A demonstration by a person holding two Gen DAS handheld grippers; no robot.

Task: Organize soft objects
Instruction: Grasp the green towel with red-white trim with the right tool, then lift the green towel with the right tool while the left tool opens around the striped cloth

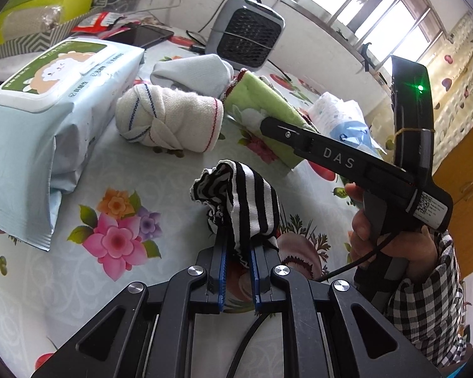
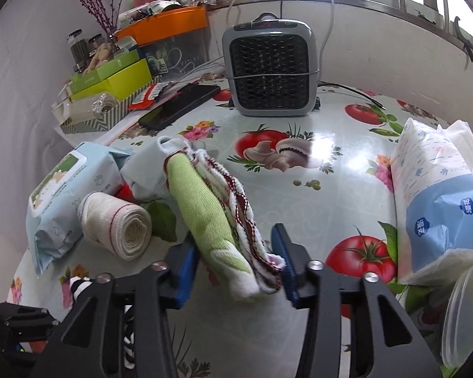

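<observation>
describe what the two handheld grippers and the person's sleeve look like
Both grippers are matte black with blue-padded jaws and silver pivot bolts. The left gripper trails a black cable. The right gripper has white "DAS" lettering, a green light, a QR label and a black cable. The sleeve is black-and-white checked.

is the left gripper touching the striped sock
Touching. The left wrist view shows the left gripper with its blue pads pinched on the lower end of the black and white striped sock, which stands up from between them.
</observation>
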